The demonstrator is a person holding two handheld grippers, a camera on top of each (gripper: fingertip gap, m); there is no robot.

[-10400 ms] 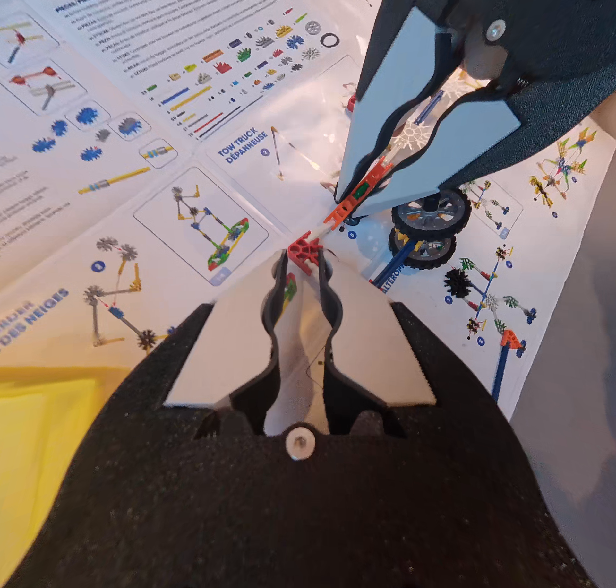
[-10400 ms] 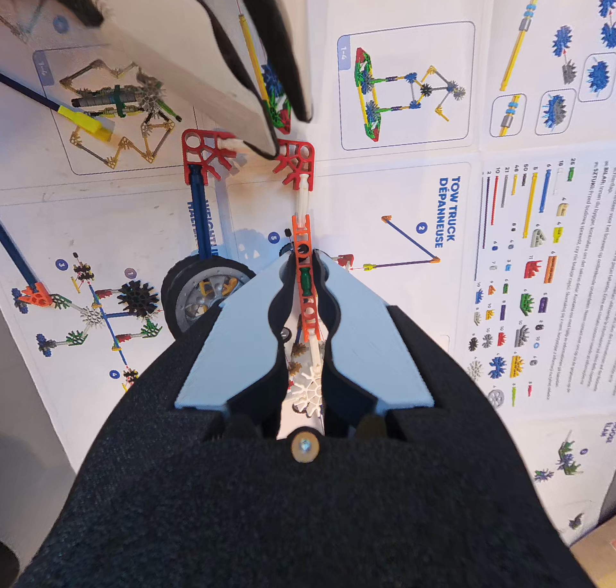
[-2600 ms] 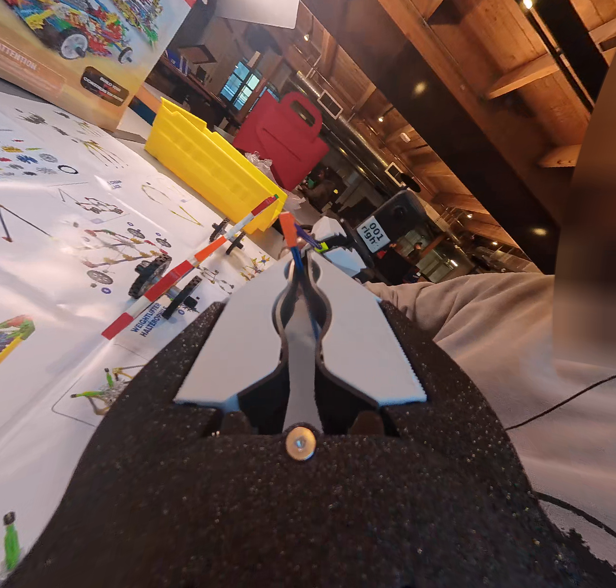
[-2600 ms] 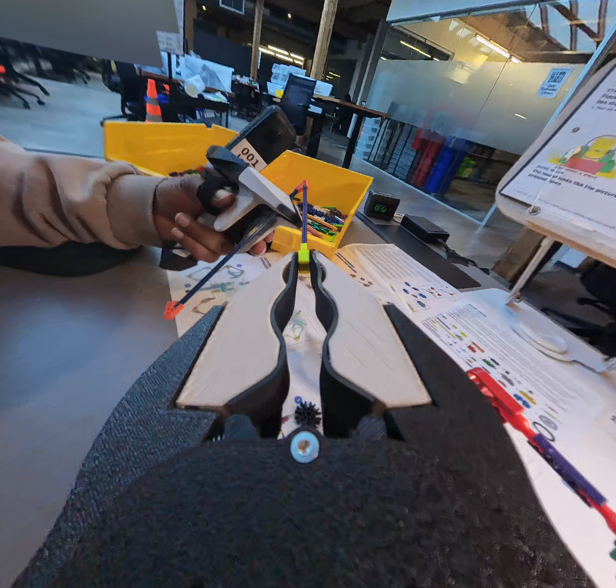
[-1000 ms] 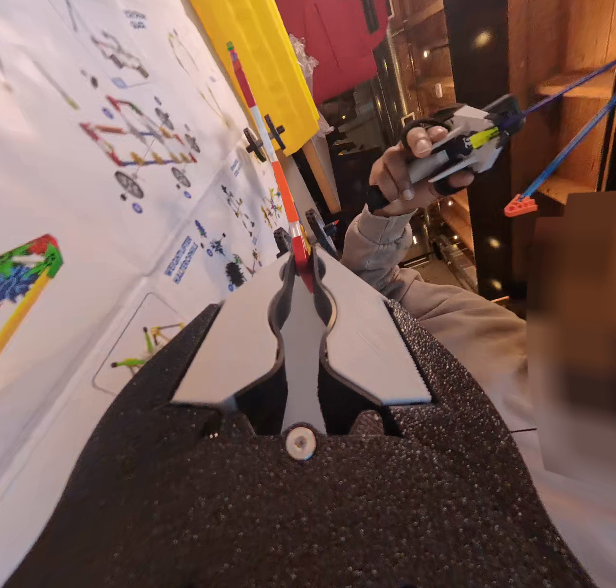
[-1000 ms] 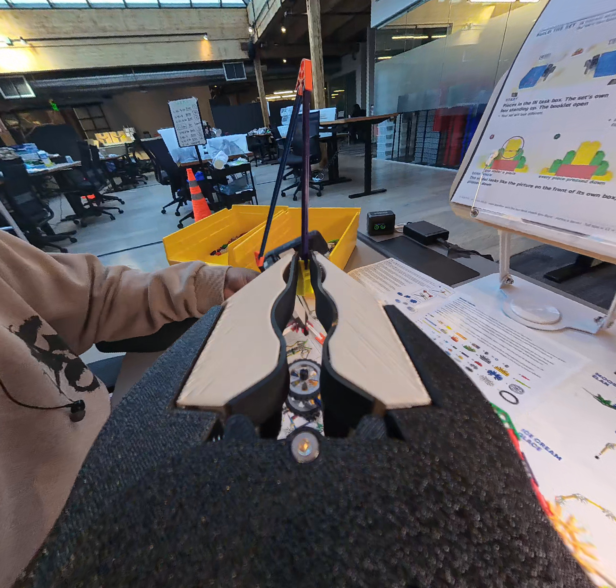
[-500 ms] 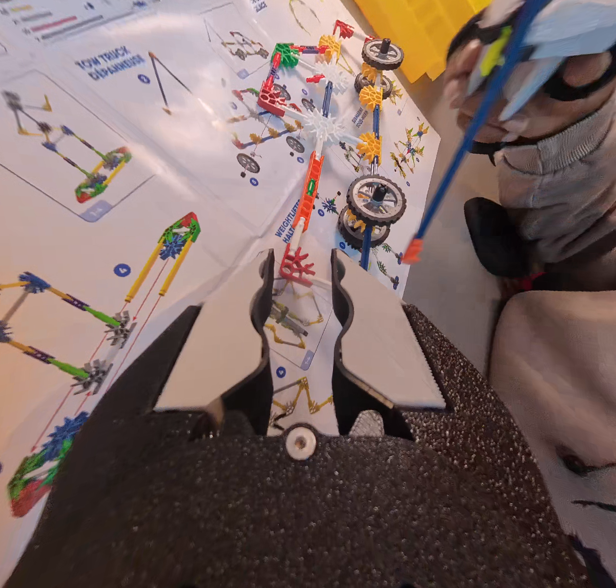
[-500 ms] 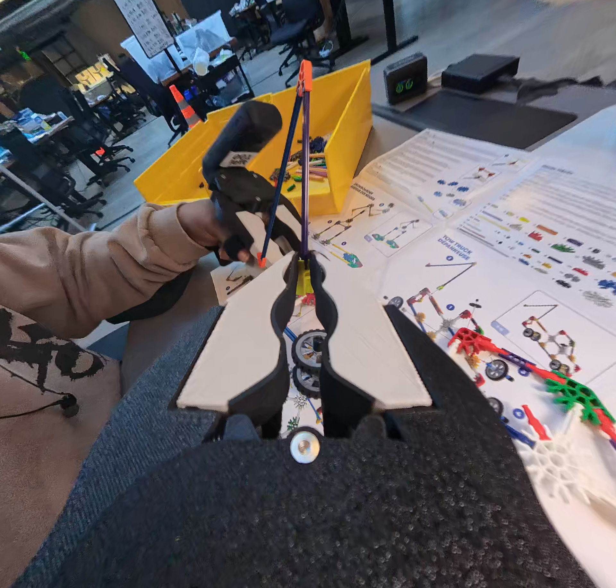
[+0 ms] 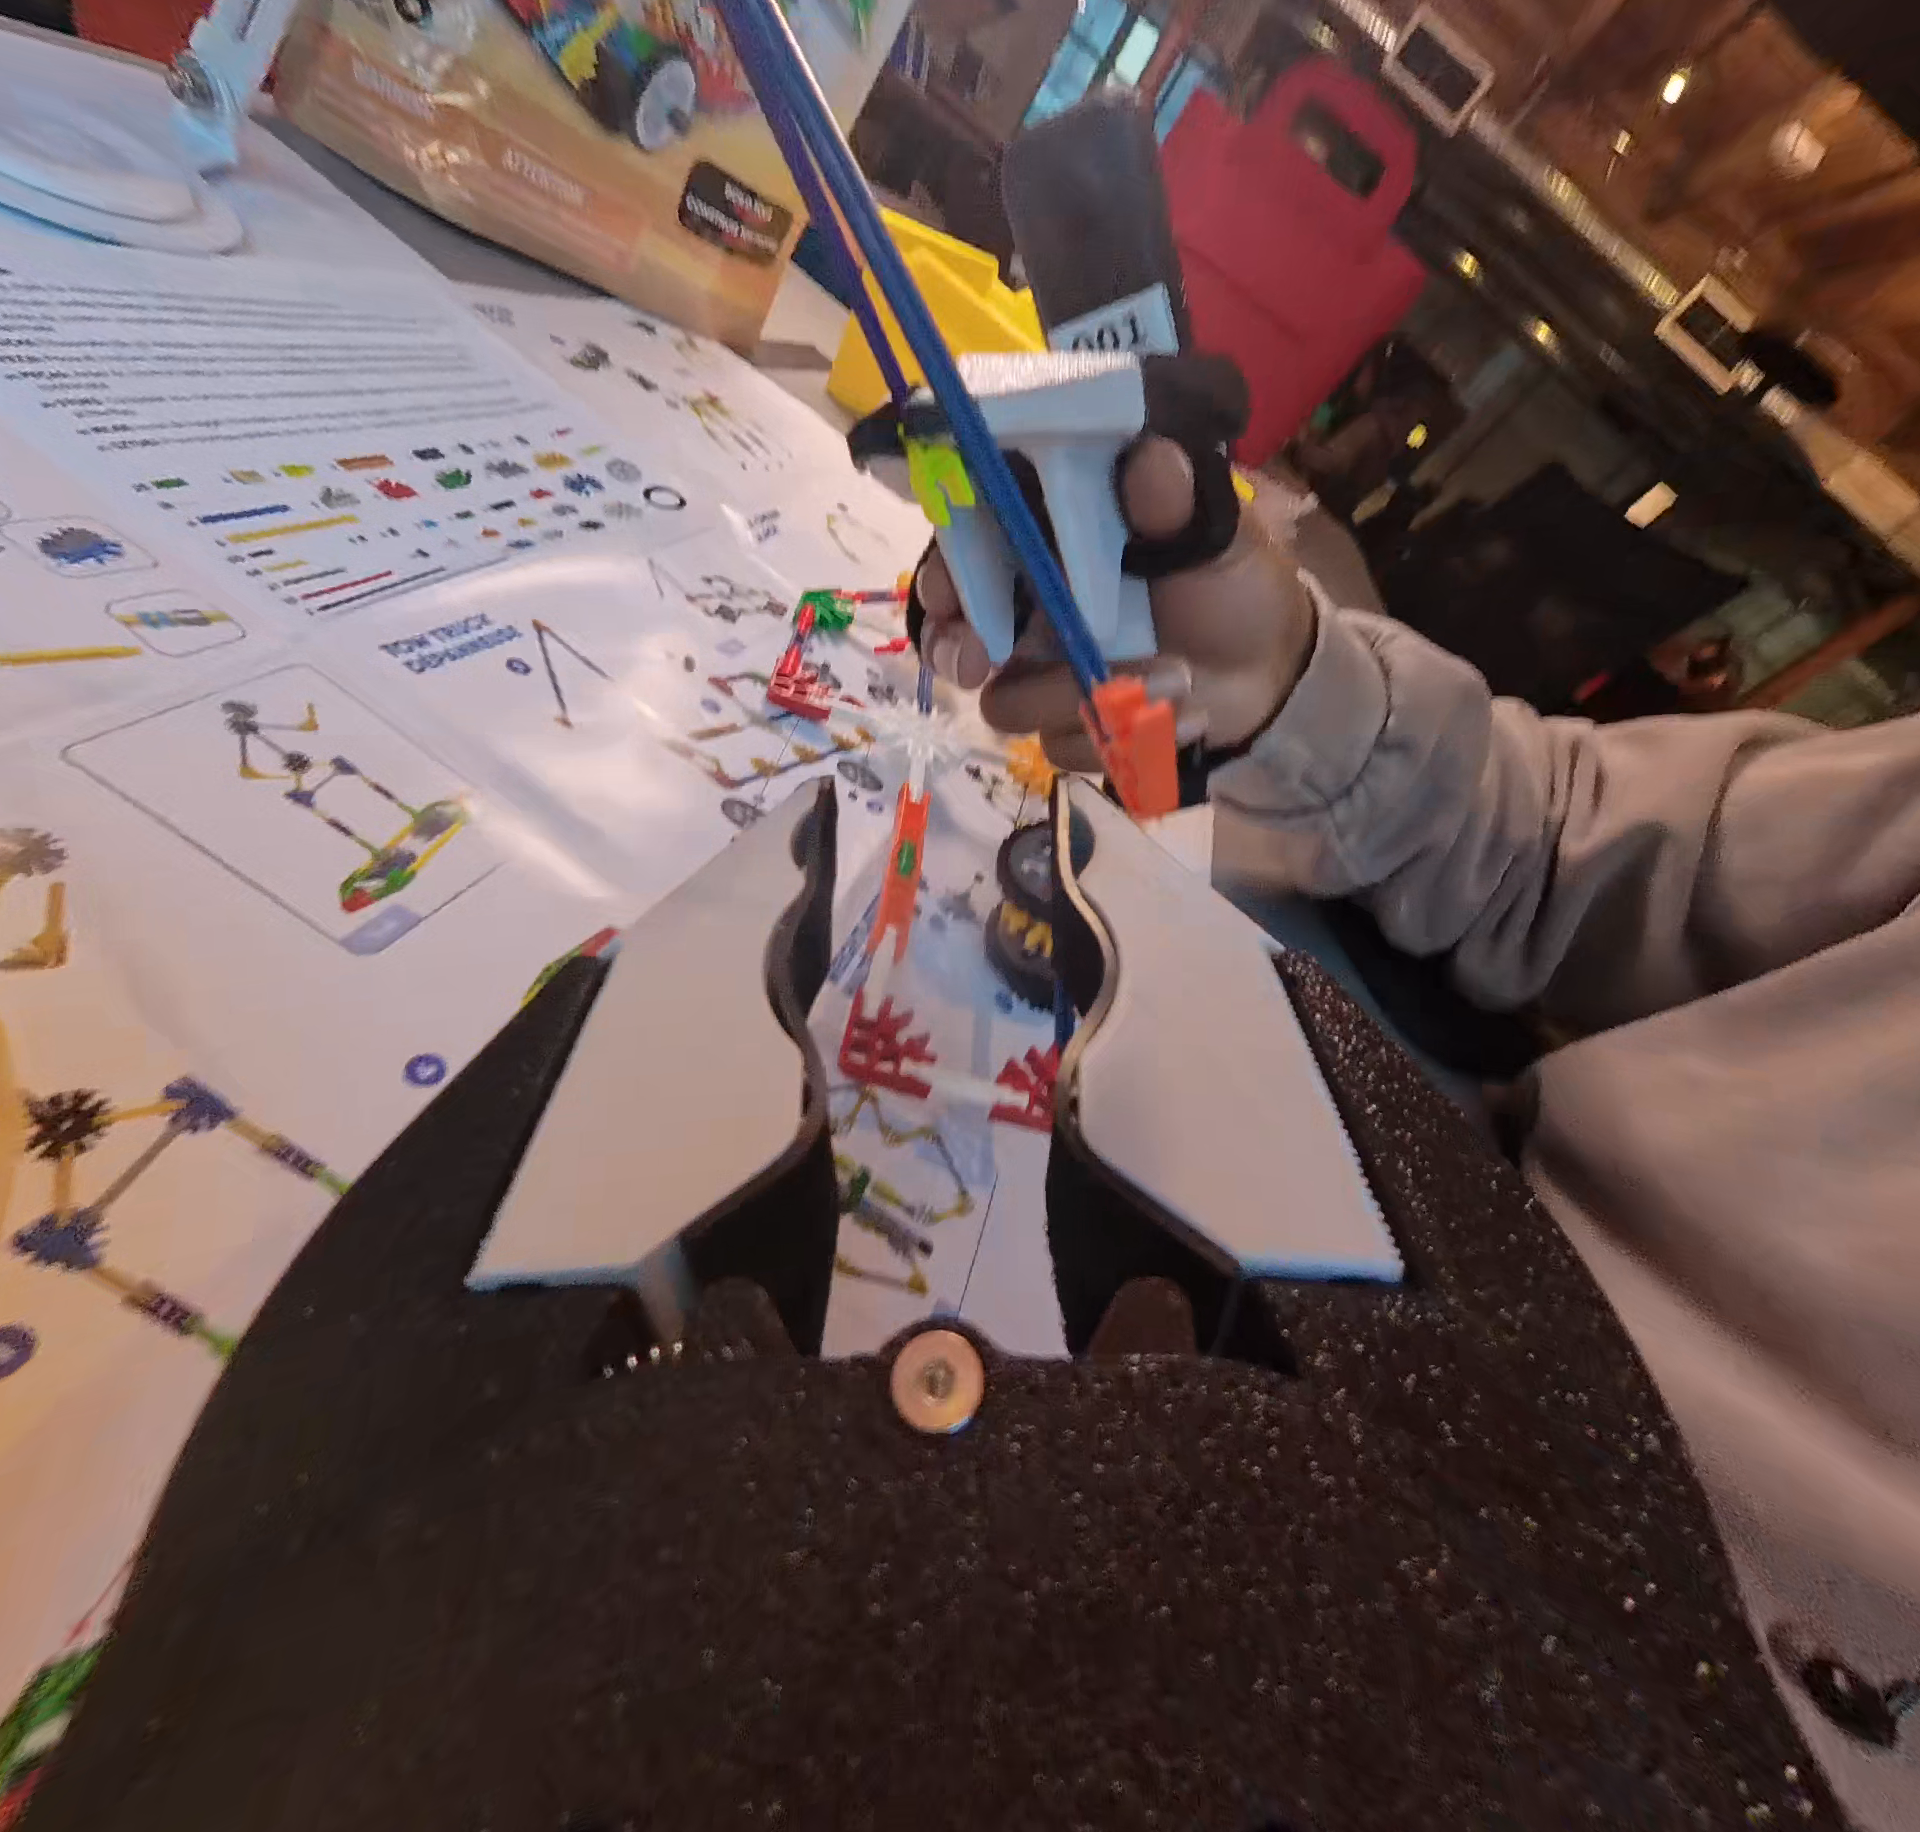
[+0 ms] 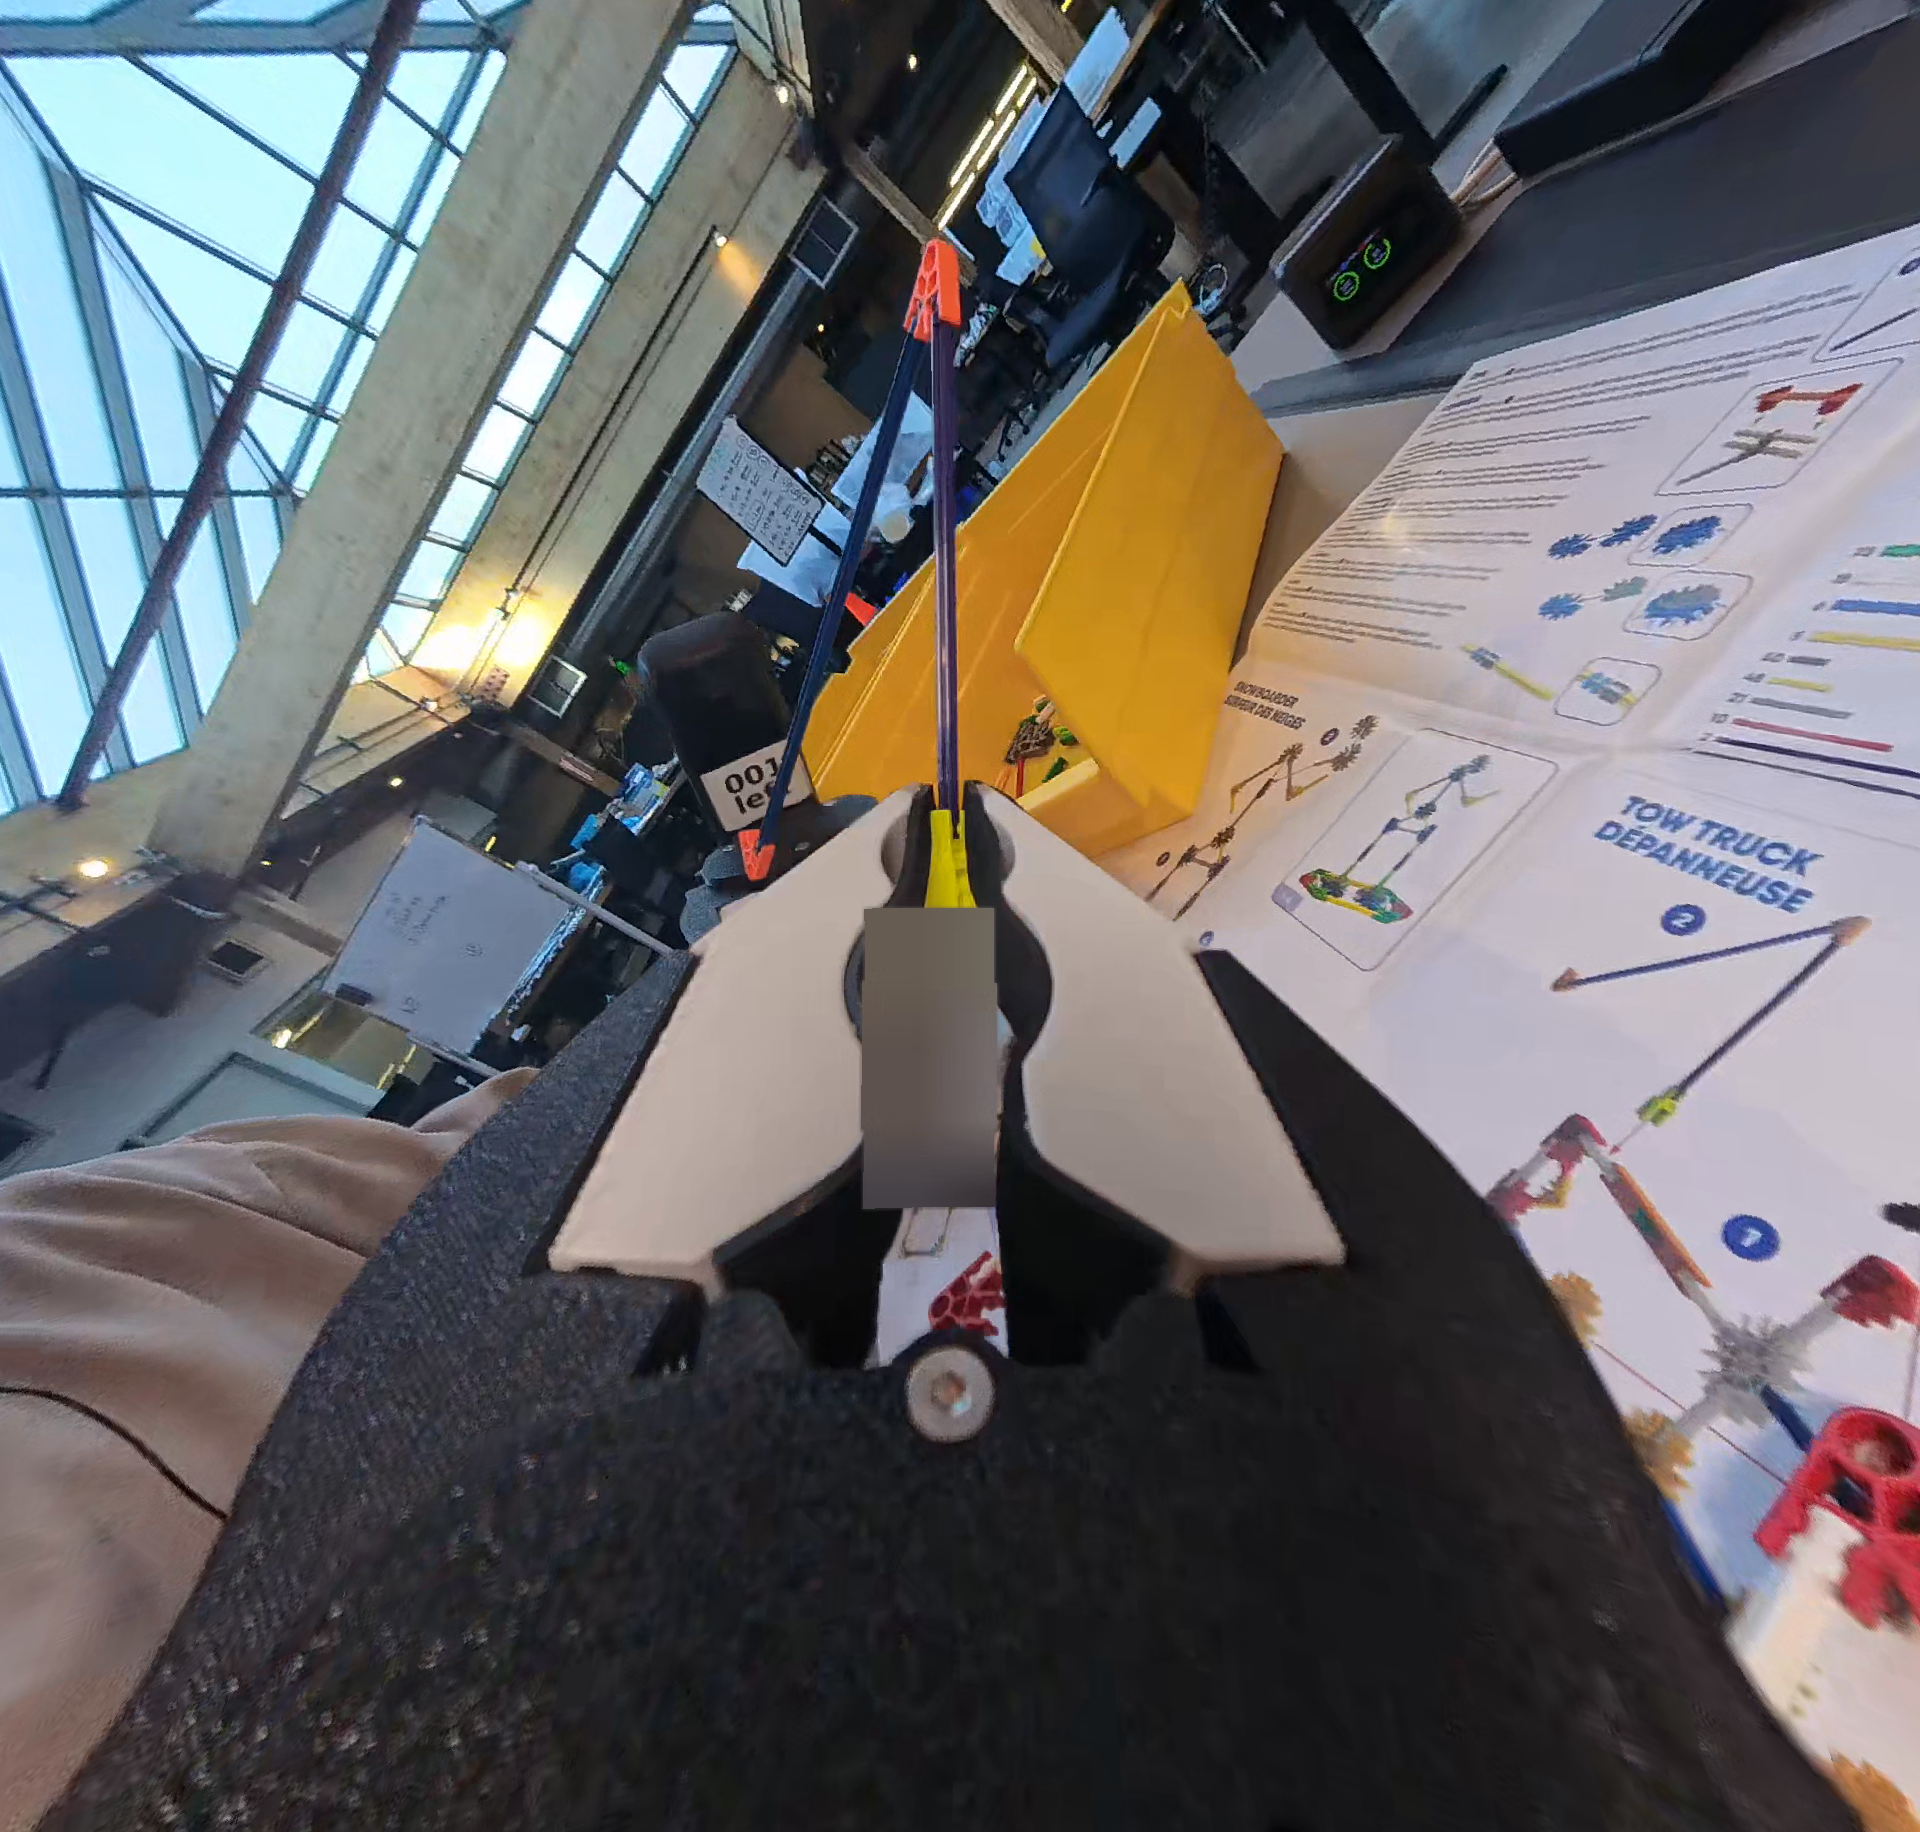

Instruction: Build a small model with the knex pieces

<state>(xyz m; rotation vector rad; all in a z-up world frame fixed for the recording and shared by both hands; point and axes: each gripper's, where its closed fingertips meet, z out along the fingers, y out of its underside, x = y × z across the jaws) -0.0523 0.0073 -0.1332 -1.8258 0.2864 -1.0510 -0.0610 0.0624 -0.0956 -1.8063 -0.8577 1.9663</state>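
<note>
My left gripper (image 9: 940, 806) is open and empty, low over a rod-and-connector toy model lying on the instruction sheet (image 9: 312, 743). The model's two red connectors (image 9: 883, 1050), joined by a white rod, and its orange piece (image 9: 899, 878) lie between the jaws; its black wheels (image 9: 1029, 889) sit by the right finger. My right gripper (image 10: 943, 795) is shut on a yellow connector (image 10: 945, 863) carrying a purple rod (image 10: 943, 556), an orange tip (image 10: 933, 291) and a blue rod (image 10: 831, 619). In the left wrist view the right gripper (image 9: 1039, 494) hangs just beyond the model.
Yellow bins (image 10: 1091, 587) stand at the table's far edge, with loose parts inside. A toy box (image 9: 540, 120) and a white stand base (image 9: 94, 193) are at the back. The person's beige sleeve (image 9: 1558, 847) crosses on the right. The model's red end (image 10: 1849, 1470) lies at the lower right. My right fingertips sit around 7 cm from my left ones.
My left gripper let go of the model's red connector, opened wider and dropped over it. My right gripper tilted upward, still holding the rod assembly.
</note>
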